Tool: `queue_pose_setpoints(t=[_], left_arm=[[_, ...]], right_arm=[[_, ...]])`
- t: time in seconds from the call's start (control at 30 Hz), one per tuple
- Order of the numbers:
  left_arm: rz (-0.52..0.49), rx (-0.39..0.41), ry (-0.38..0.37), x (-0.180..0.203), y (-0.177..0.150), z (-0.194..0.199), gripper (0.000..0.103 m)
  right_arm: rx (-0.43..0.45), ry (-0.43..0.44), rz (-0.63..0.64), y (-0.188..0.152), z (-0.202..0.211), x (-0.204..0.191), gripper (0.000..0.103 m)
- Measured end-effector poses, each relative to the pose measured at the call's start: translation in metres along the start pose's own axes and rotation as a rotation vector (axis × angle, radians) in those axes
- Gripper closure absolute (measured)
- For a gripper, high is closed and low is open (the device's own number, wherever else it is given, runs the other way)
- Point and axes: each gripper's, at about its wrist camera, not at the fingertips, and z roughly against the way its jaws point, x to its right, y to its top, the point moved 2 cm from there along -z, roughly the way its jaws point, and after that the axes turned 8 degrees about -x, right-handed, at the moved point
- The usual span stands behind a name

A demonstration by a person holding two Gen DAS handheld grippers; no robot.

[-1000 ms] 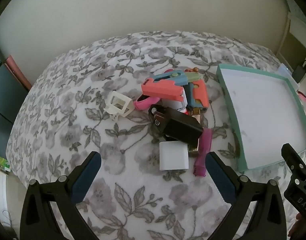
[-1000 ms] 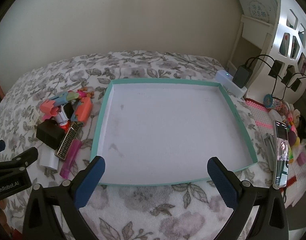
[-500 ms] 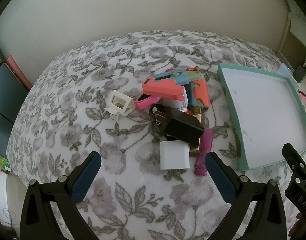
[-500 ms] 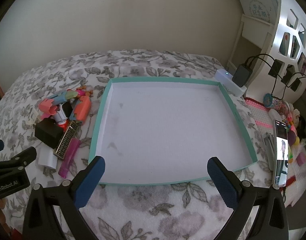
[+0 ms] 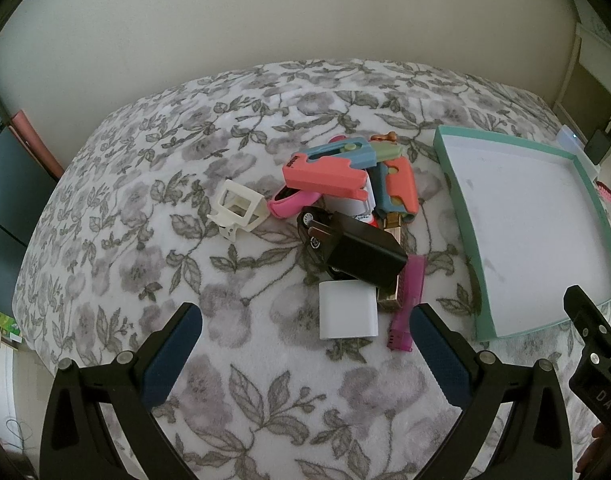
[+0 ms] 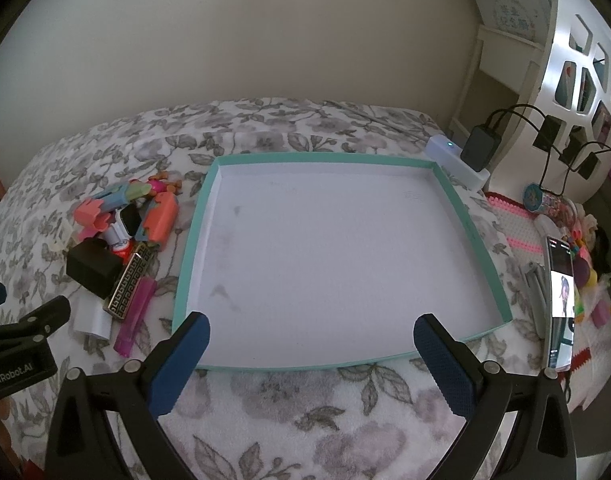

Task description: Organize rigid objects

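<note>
A heap of rigid objects lies on the floral bedspread: a black charger [image 5: 361, 254], a white charger [image 5: 347, 310], a magenta comb [image 5: 407, 306], a coral toy piece [image 5: 325, 178], a cream plastic frame [image 5: 237, 206]. The heap also shows in the right wrist view, with the black charger [image 6: 93, 268] at left. A teal-rimmed shallow tray [image 6: 481, 248] with a white bottom lies to the right of the heap and holds nothing. My left gripper [image 5: 305, 356] is open, hovering just short of the white charger. My right gripper [image 6: 311, 360] is open above the tray's near rim.
A phone [image 6: 561, 304] with a lit screen, small toys and a pink brick plate [image 6: 509, 224] lie right of the tray. A white power strip [image 6: 457, 160] with black adapters sits at the bed's far right corner. A wall runs behind the bed.
Both grippers have drifted slightly back and up; the heap and tray sit a little farther away in view. Nothing was grasped or moved.
</note>
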Motion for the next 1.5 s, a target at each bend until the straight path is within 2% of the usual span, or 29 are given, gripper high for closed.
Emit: queue_pose_setpoints(t=[0.33,0.47,0.63,0.7,0.93,1.0,1.17,1.33,1.5], left_arm=[[0.000,-0.001,-0.008,-0.001,-0.001,-0.003,0.000],[0.013,-0.006,-0.042,0.001,-0.004,-0.005,0.000],[0.059,-0.031,-0.164,-0.004,-0.002,-0.006,0.000],[0.074,-0.023,-0.135,-0.011,0.001,-0.006,0.000],[0.238,-0.018,-0.145,-0.059,0.016,-0.010,0.000],[0.252,-0.008,-0.150,-0.067,0.019,-0.012,0.000],[0.238,-0.043,-0.207,-0.071,0.023,-0.023,0.000],[0.235,-0.047,-0.192,-0.073,0.028,-0.029,0.000],[0.298,-0.061,-0.094,-0.090,0.028,-0.032,0.000]], right_arm=[[-0.001,0.001,0.000,0.000,0.000,0.001,0.000],[0.004,0.001,0.001,0.000,0.000,0.000,0.000],[0.010,0.005,0.010,0.000,0.002,-0.003,0.000],[0.020,0.014,0.010,0.001,0.005,-0.003,0.000],[0.013,0.126,-0.002,0.016,0.013,-0.014,0.000],[-0.003,0.154,0.016,0.022,0.012,-0.024,0.000],[-0.051,0.244,0.074,0.031,0.003,-0.057,0.000],[-0.109,0.299,0.085,0.037,-0.011,-0.083,0.000],[-0.148,0.354,0.095,0.043,-0.018,-0.105,0.000]])
